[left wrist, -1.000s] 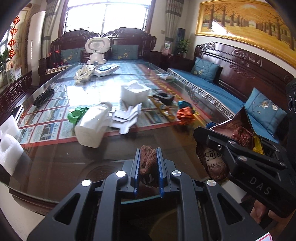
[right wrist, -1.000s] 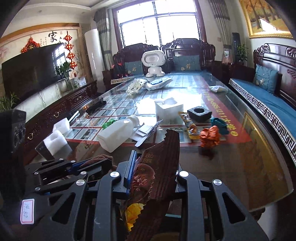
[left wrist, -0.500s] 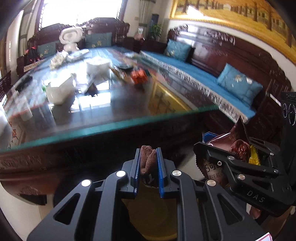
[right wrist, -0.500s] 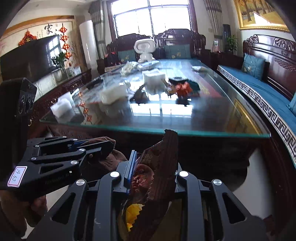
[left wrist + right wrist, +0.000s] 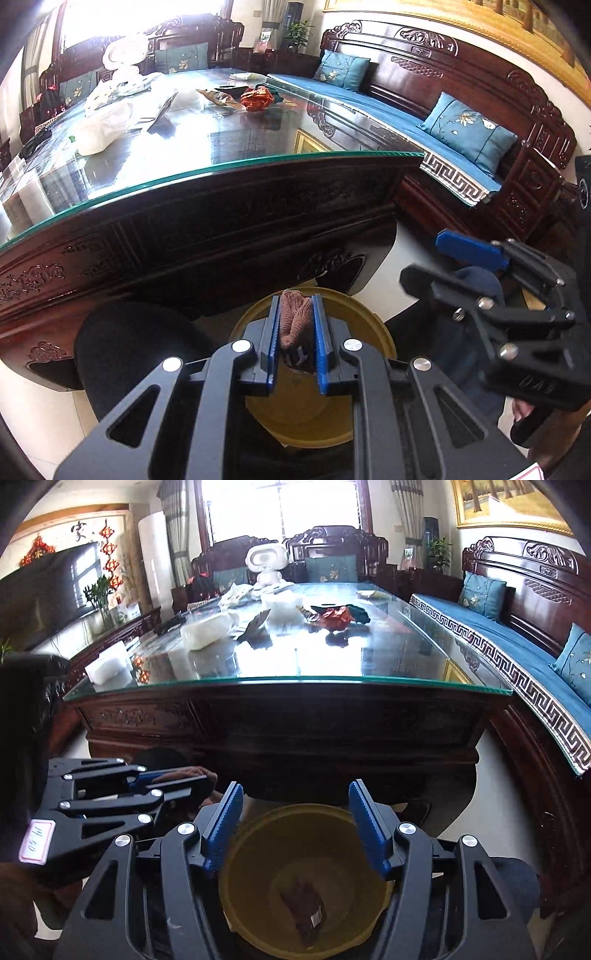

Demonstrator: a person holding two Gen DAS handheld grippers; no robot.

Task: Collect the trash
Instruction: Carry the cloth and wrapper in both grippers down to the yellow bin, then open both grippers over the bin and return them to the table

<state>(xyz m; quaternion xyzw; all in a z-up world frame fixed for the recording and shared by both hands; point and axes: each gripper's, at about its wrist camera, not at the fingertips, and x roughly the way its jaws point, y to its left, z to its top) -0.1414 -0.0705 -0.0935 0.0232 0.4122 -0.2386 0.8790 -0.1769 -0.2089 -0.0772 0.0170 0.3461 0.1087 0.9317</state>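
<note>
Two grippers hang over the round yellow bin (image 5: 236, 893) on the floor, so trash falls straight in. The right gripper (image 5: 295, 827) is opening, nothing between its ribbed blue pads; a dark crinkled wrapper (image 5: 304, 910) lies in the bin. The left gripper (image 5: 294, 325) pinches a brown knitted wad (image 5: 293, 323) above the bin.
</note>
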